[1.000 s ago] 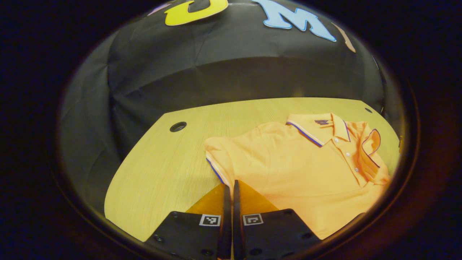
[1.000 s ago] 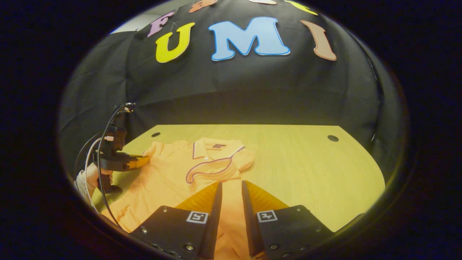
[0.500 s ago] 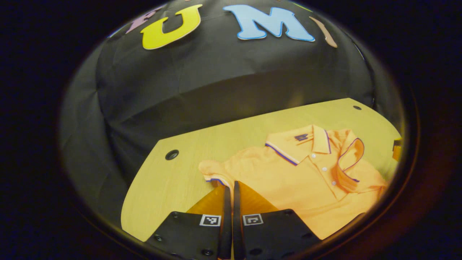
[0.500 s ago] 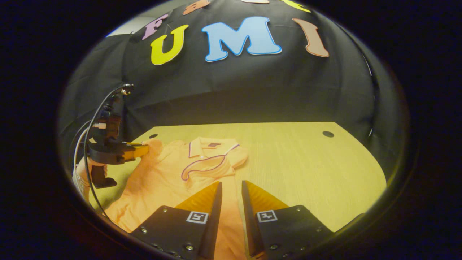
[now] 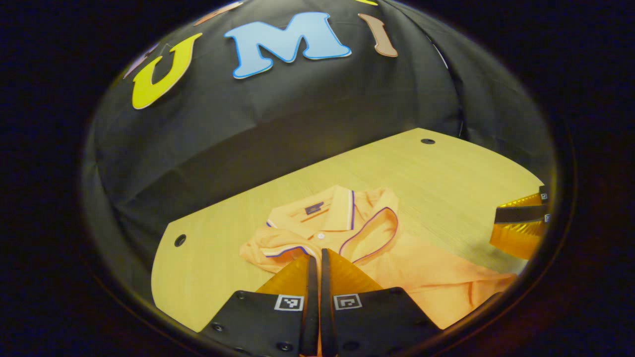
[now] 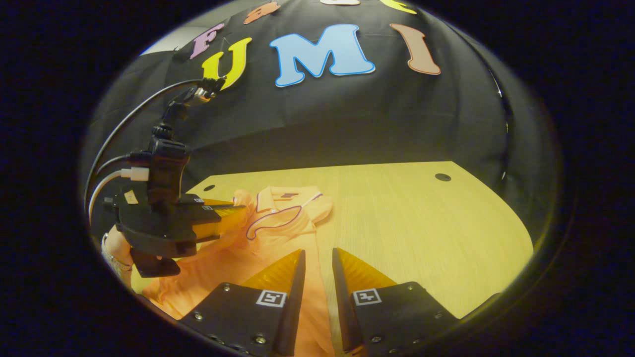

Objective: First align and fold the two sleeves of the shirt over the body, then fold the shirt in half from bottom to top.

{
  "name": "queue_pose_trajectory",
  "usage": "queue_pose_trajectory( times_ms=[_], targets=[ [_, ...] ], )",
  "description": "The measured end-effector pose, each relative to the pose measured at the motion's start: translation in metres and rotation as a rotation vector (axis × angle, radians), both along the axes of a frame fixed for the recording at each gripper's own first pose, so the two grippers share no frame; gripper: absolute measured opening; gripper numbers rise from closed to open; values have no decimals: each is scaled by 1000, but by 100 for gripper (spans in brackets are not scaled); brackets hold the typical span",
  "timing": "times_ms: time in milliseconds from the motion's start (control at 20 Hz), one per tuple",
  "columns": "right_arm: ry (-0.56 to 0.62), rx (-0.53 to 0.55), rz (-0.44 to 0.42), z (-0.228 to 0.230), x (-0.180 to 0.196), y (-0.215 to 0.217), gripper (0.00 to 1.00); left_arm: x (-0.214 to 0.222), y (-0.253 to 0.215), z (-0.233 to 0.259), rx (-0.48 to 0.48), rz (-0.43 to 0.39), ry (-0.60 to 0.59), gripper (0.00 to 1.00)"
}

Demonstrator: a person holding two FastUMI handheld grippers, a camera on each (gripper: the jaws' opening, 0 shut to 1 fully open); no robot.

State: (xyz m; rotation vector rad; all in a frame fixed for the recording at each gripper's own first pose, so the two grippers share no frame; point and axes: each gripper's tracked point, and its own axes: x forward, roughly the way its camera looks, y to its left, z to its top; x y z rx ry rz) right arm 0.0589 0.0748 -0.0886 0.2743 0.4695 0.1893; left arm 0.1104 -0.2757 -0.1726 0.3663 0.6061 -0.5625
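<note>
A: So where does the shirt point(image 5: 397, 267) lie?

B: On the wooden table point(image 5: 446, 168), collar point(image 5: 317, 218) at the far side and hem toward the near edge. One sleeve point(image 5: 372, 233), the one with the dark piping, is already laid over the chest just beside the collar.

A: And the left gripper point(image 5: 314, 258)?

B: Its fingers are pressed together with almost no gap, and the other sleeve point(image 5: 275, 248) bunches right at their tips. I judge it has that cuff pinched, so that the sleeve can be carried over the body to match the first. In the right gripper view the left gripper point(image 6: 233, 212) reaches over the shirt near the collar, a hand point(image 6: 116, 248) under it.

A: The right gripper point(image 6: 317, 258)?

B: Narrowly parted, holding nothing, poised above the shirt's right edge. Probably it waits there because the bottom-to-top fold needs both tools at the hem.
</note>
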Motion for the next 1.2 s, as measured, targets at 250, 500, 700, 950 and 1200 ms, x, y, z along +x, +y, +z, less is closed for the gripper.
queue_pose_trajectory(
  times_ms=[250,500,700,950,1200],
  targets=[
    [23,21,-34,-14,-8,-21,34,-13,-17,-24,-10,16,44,8],
    [37,49,-44,-21,-13,-29,34,-16,-22,-31,-50,19,59,10],
    [29,43,-46,-17,-19,-32,34,-30,-20,-28,-83,7,94,67],
    [21,11,-40,-5,-41,-35,50,-57,-1,9,-139,22,62,92],
    [14,-53,-25,8,-78,-35,65,-83,59,55,-161,76,-3,91]
  ],
)
